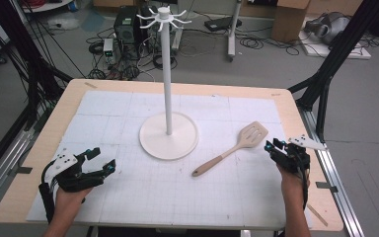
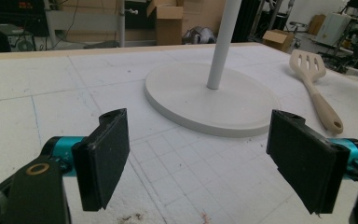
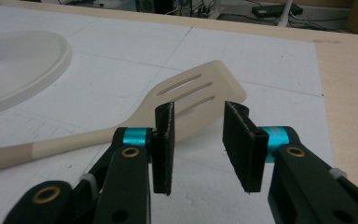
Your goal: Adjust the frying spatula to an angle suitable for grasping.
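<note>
The slotted spatula [image 1: 237, 144] was found lying flat on the tabletop [image 1: 128, 113], just right of the white stand's round base [image 1: 169, 136]. The right hand-held gripper [image 3: 198, 144] was positioned close by the spatula's blade, jaws partly parted, nothing pinched. The left hand-held gripper [image 2: 209, 154] was observed spread wide and empty, near the base.

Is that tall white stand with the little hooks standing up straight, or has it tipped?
Upright: the stand rises straight from its round base, which sits flat on the white mat.
</note>
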Demonstrator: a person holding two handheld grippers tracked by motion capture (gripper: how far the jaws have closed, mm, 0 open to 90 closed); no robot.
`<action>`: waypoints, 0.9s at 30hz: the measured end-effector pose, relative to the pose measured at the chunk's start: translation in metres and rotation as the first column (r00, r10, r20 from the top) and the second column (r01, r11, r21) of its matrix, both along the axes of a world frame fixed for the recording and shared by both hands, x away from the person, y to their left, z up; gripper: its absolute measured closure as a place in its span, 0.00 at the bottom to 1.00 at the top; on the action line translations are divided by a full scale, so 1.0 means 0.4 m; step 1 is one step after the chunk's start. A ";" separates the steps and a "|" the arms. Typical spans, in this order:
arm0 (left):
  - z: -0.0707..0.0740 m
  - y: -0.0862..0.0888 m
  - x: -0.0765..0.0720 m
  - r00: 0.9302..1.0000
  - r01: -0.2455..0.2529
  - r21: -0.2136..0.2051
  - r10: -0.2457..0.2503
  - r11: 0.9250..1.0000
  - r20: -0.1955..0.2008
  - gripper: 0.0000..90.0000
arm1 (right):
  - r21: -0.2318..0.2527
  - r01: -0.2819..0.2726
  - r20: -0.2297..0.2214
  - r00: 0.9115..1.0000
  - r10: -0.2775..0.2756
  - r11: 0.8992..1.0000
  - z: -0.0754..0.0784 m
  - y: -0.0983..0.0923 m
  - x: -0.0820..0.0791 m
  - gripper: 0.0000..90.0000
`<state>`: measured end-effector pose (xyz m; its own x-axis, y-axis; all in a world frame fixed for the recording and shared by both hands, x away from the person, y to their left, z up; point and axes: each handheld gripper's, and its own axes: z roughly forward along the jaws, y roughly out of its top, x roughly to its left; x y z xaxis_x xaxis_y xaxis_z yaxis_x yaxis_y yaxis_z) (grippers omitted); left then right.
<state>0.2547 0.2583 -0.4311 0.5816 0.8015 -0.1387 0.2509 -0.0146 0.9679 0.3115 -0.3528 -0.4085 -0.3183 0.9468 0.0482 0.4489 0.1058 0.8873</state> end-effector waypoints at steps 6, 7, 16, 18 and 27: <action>-0.002 0.000 0.000 1.000 -0.006 0.003 0.006 1.000 -0.010 0.24 | -0.052 -0.009 -0.045 0.999 0.007 0.999 0.002 -0.006 0.067 0.98; -0.003 0.000 0.000 1.000 -0.005 0.006 0.005 1.000 -0.012 0.24 | -0.098 0.001 -0.065 0.998 -0.008 0.995 -0.002 -0.008 0.092 0.99; -0.007 0.003 -0.001 1.000 -0.012 0.008 0.012 1.000 -0.016 0.25 | -0.166 0.056 -0.098 0.993 -0.073 0.985 -0.004 -0.043 0.185 0.99; -0.009 0.004 -0.001 1.000 -0.016 0.010 0.017 1.000 -0.019 0.25 | -0.166 0.053 -0.100 0.992 -0.070 0.985 -0.007 -0.047 0.191 0.99; -0.013 0.008 -0.005 0.999 -0.027 0.016 0.027 1.000 -0.026 0.26 | -0.202 -0.016 -0.136 0.991 -0.012 0.979 -0.043 -0.032 0.215 0.99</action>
